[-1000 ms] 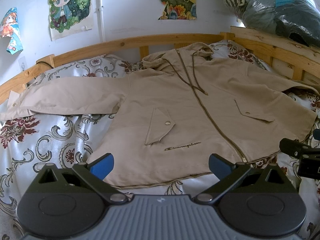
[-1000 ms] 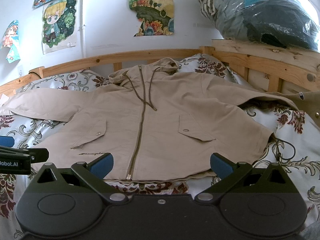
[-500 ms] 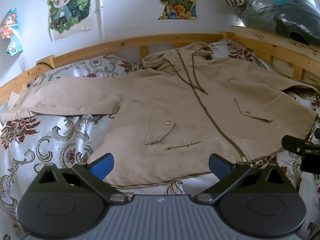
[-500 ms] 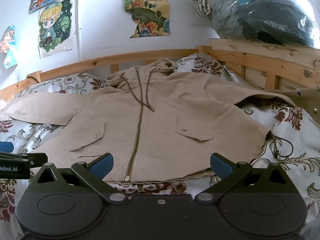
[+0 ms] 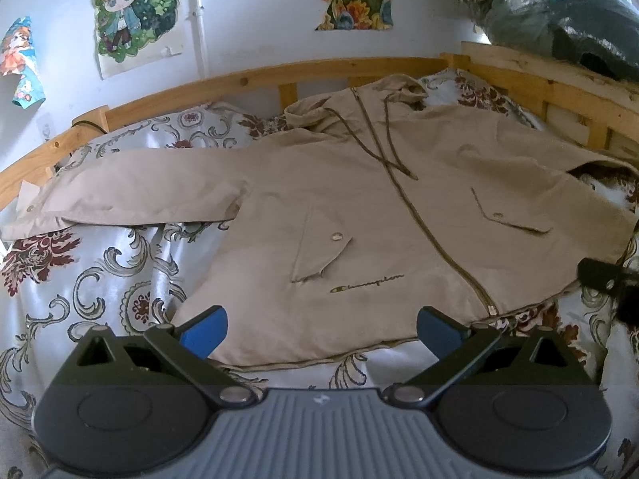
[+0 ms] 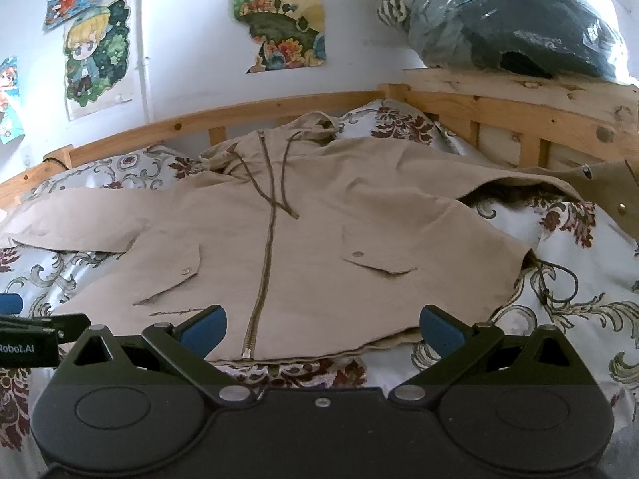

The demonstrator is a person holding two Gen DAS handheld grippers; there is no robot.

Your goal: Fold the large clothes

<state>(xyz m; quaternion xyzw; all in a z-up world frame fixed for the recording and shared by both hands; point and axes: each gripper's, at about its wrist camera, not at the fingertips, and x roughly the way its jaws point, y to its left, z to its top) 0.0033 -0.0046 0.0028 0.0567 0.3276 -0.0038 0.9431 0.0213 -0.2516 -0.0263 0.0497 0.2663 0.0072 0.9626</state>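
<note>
Little has shifted since a second ago: the right gripper (image 6: 321, 329) has tipped slightly upward, while the left gripper (image 5: 321, 331) hovers as before. Both jaws are spread wide, holding nothing. The beige jacket (image 5: 383, 235) lies flat, zipped, mid-frame on the patterned bedsheet (image 5: 100, 279).

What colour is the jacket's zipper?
Dark olive-brown zipper on the beige jacket, clearest in the right wrist view.

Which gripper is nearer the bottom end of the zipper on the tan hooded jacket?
Right. The right gripper hovers almost directly before the zipper's bottom end; the left gripper sits further left, near the embroidered chest logo.
</note>
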